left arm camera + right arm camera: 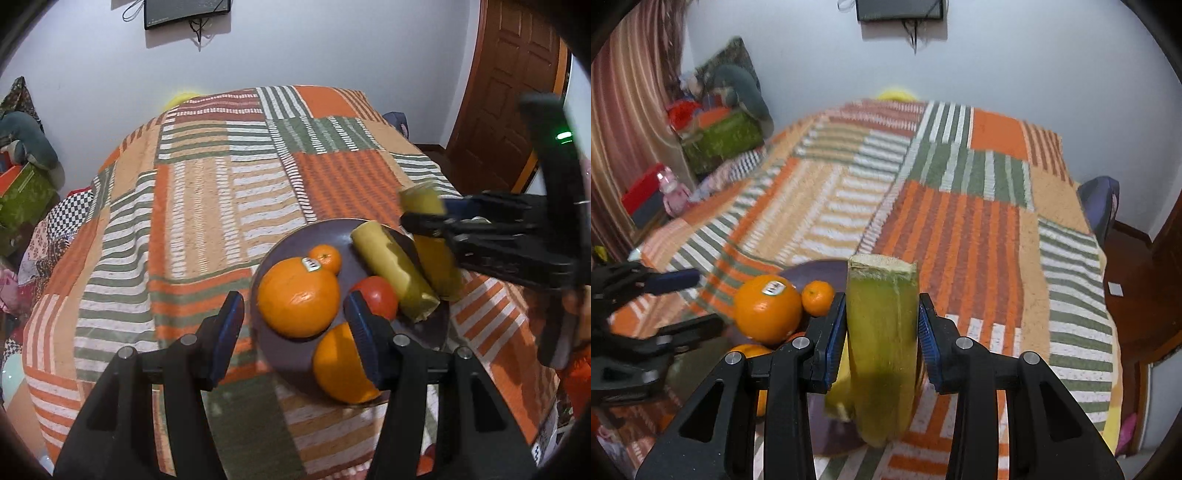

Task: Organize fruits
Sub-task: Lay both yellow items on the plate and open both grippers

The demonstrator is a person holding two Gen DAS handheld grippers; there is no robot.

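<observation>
Fruits sit gathered on a dark purple plate (273,354) at the near edge of a bed covered by a striped patchwork blanket (236,192). On the plate, by descending size: a yellow-green sugarcane segment (391,273) lying diagonally, a large orange (295,299) with a sticker, a second orange (340,369) at the near rim, a red tomato-like fruit (380,295) between them, and a small mandarin (325,258) touching the large orange. A second sugarcane piece (882,343) is clamped between the pads of the right gripper (882,343), jaws narrow and pressed on both its sides, cut end pointing away from the camera; in the left wrist view it sits at the plate's right rim, just beside the first segment. The left gripper (295,332) hovers above the near side of the plate with its jaws partly spread and nothing pressed between them; one finger overlaps the second orange in the view, contact not confirmed. Step in hand, as a judgement: placing or lifting the held cane piece at the plate; which of the two cannot be determined. The next move calls for keeping the long piece parallel to its neighbour, avoiding a roll off the rim, and keeping both grippers apart over the crowded plate
</observation>
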